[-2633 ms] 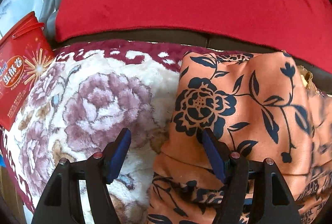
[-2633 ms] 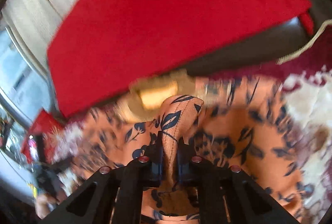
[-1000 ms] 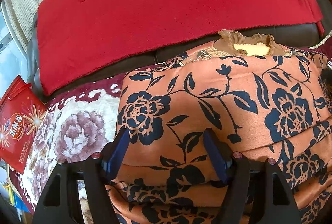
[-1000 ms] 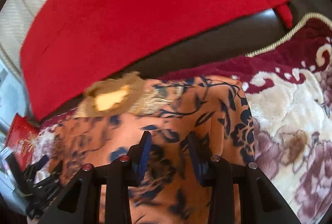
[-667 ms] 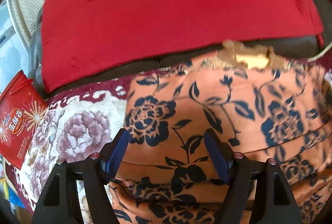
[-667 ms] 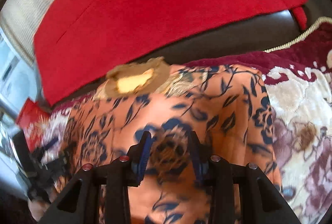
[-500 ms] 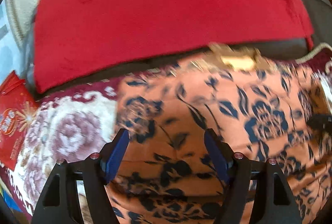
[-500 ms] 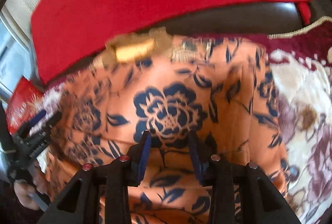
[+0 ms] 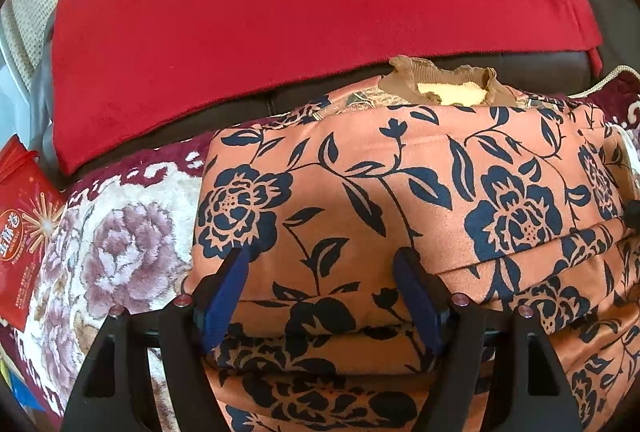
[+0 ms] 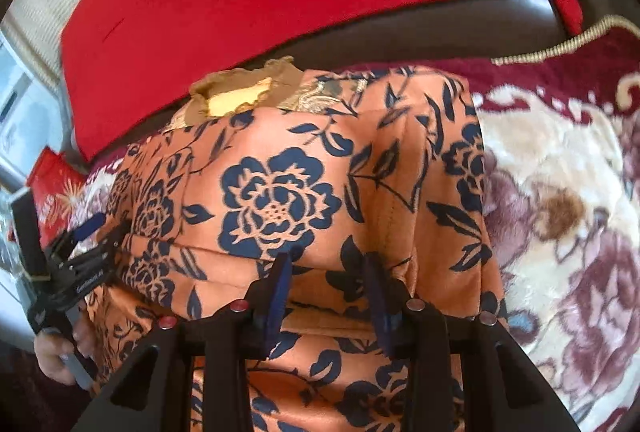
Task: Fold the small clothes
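Two tools over one garment, and both stand spread with nothing between their pads. From the left wrist view, the left tool [image 9: 320,272] hangs above the orange floral garment [image 9: 400,216], its blue pads wide apart, poised over the near left part of the folded stack. No cloth is pinched there; the fabric lies flat beneath. Over to the right wrist view: the right tool [image 10: 326,274] sits low over the same garment [image 10: 280,200], fingers parted, a narrower gap than its partner's, and again nothing is clamped.

That garment, orange with dark blue roses and leaves, lies folded into layers on the plush floral blanket [image 9: 120,240], with stepped fold edges showing toward the near side. At its far edge the brown knit collar [image 9: 440,88] gapes open, showing a yellow lining (it points toward the sofa back). Behind it a red cloth [image 9: 280,12] drapes over the dark sofa [image 9: 540,60], and the blanket's corded trim [image 10: 560,48] curls in at the right.

Off to the left edge stands a red printed bag [image 9: 20,228] with a starburst pattern, beside the blanket. In the right wrist view the left tool [image 10: 86,232] appears at the garment's left edge, with the person's hand [image 10: 56,356] wrapped round its handle below.
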Tool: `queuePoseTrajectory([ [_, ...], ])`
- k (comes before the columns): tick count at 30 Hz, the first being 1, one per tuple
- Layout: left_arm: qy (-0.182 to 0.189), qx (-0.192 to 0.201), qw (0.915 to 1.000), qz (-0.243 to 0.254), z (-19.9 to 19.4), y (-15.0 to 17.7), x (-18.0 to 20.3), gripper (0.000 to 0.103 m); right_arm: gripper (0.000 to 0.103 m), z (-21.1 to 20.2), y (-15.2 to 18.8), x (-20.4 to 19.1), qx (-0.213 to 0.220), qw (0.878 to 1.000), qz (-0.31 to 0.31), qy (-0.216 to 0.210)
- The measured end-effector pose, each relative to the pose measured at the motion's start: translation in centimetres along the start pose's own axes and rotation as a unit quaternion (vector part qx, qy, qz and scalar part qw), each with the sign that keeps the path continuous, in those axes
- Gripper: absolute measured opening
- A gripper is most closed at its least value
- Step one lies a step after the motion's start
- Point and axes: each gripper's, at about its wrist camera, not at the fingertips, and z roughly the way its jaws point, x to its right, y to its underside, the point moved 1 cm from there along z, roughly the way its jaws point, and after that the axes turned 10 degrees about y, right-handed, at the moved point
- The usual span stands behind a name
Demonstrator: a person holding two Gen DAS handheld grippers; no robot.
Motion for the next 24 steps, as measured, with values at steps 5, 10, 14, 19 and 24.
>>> queuePoseTrajectory([
  [5, 0.01, 0.026, 0.9996, -0.007, -1.8, 0.2, 0.1, 0.076, 0.047, -2.8, 0.6, 1.2, 0.03, 0.999, 0.019, -0.026],
  [10, 0.03, 0.033, 0.9988, 0.019, -2.4, 0.6, 1.9, 0.076, 0.047, -2.9, 0.8, 3.0, 0.037, 0.998, 0.054, -0.002],
  [14, 0.019, 0.016, 0.9989, 0.038, -1.1, 0.6, 2.8, 0.077, 0.045, -0.1, 0.7, 4.4, -0.004, 0.997, 0.072, 0.0],
  [19, 0.033, 0.036, 0.9988, 0.009, -2.2, -0.4, 1.3, 0.077, 0.046, -1.5, -1.1, 4.7, 0.03, 0.995, 0.089, -0.017],
  [24, 0.024, 0.055, 0.9982, -0.006, -2.8, -1.0, -0.2, 0.077, 0.057, 0.6, -2.9, 5.2, 0.018, 0.993, 0.113, -0.019],
])
